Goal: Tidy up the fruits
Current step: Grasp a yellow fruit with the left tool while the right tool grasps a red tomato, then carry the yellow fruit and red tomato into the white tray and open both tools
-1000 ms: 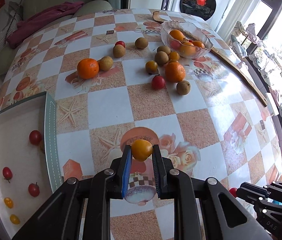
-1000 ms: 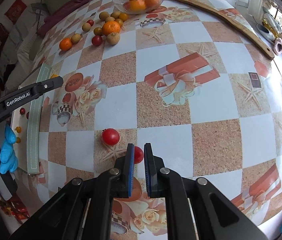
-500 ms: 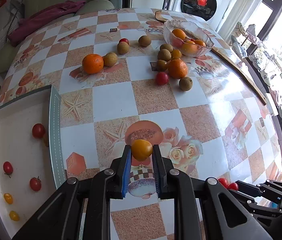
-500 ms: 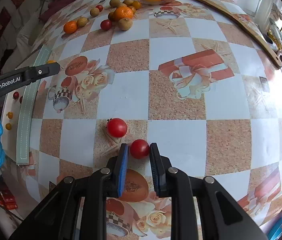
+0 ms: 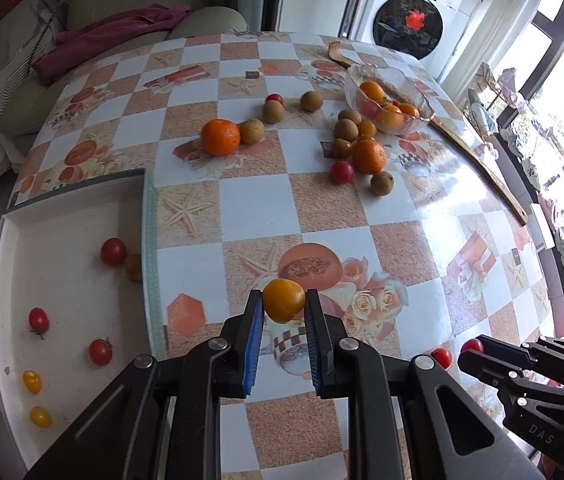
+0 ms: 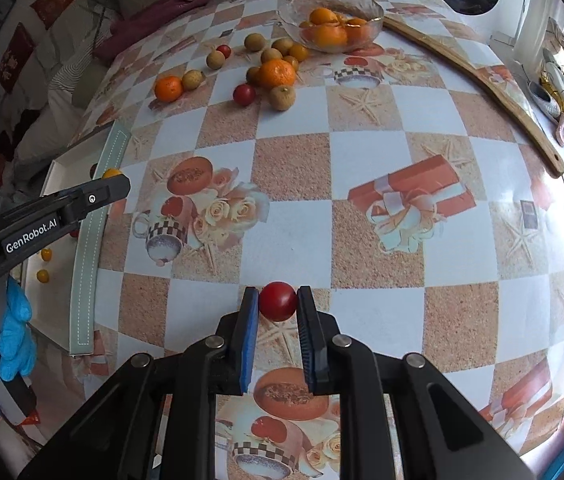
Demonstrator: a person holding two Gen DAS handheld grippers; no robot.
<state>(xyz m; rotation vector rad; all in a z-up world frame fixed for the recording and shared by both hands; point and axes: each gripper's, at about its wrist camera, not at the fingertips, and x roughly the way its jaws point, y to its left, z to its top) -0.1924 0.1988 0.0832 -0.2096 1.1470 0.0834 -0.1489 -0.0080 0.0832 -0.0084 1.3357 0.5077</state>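
Right now the left gripper (image 5: 283,307) has its jaws clamped on a yellow tomato (image 5: 284,300), held above the worktop (image 5: 266,208) just beside the white tray (image 5: 68,216). Over on the right gripper (image 6: 278,303), jaws pinch a red tomato (image 6: 278,301); the glass bowl (image 6: 330,12) of oranges sits far back.

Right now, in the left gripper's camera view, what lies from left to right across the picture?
White tray with small tomatoes → yellow tomato held in the left gripper → red tomato on the table → right gripper.
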